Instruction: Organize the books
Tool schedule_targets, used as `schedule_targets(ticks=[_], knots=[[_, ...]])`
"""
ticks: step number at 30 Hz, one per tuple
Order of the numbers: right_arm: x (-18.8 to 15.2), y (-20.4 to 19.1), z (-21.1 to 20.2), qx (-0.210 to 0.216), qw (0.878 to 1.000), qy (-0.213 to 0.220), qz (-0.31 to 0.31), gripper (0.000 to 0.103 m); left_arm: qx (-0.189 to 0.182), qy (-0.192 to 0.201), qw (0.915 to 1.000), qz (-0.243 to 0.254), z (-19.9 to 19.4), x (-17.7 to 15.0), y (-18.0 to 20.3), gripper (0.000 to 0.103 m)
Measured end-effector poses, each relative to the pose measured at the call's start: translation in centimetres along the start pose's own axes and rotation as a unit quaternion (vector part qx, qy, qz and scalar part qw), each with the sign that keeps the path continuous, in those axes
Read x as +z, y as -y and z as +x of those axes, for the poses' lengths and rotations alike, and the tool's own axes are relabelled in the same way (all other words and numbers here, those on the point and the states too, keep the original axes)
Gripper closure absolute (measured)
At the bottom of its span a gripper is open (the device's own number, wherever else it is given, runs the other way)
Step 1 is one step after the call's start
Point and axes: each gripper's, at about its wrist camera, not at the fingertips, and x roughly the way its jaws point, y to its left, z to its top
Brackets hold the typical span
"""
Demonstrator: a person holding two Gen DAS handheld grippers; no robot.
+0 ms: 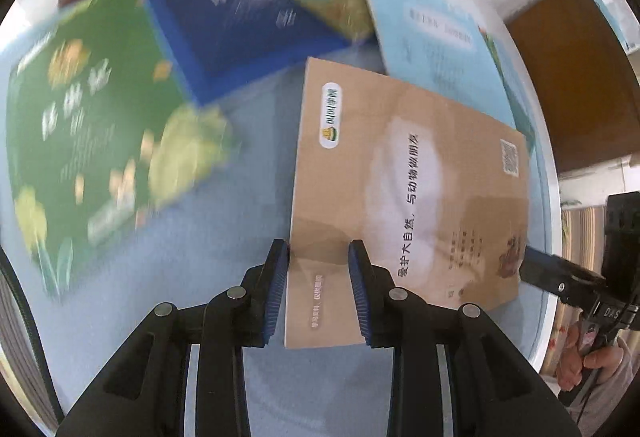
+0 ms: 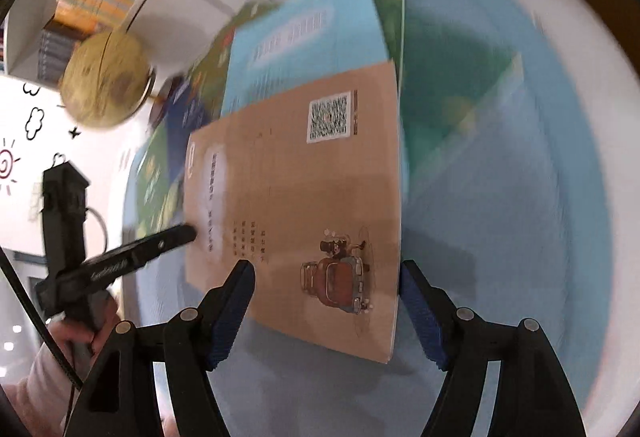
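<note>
- The flat tan paperback book (image 1: 404, 177) is clamped at its spine-side corner by the left claw (image 1: 318, 293), above the pale blue bench (image 1: 224, 277).
- The right claw (image 2: 326, 311) stands wide apart, pressing on nothing (the book's free edge lies between its fingers).
- The book's long axis runs away from the left claw.
- Other books lie beyond; the blue hardcover book (image 1: 240, 25) is farther off.
</note>
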Motion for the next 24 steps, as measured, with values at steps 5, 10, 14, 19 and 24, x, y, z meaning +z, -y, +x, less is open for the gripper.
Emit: schedule_targets(ticks=[5, 10, 14, 19, 24], knots=[[-0.8, 1.6, -0.9, 0.026, 1.000, 0.002, 0.012, 0.032, -0.013, -0.011, 0.9994, -0.031, -0.3, -0.8, -1.0, 0.076], [2.5, 4.2, -0.4, 0.086, 0.994, 0.002, 0.064, 0.031, -0.001, -0.005, 0.9997, -0.023, 0.7, -0.2, 0.1, 0.075], [4.0, 5.7, 0.5, 0.166, 0.979, 0.004, 0.122, 0.029, -0.003, 0.003, 0.9996, -0.027, 1.0, -0.2, 0.4, 0.075], [3.3, 3.2, -1.5, 0.203, 0.977, 0.002, 0.067, 0.031, 0.004, 0.004, 0.9999, -0.012, 1.0, -0.4, 0.6, 0.075], [1.9, 0.0, -3.3, 0.240, 0.971, -0.002, -0.009, 0.053, 0.011, 0.003, 0.9999, -0.006, 1.5, 0.1, 1.2, 0.073]])
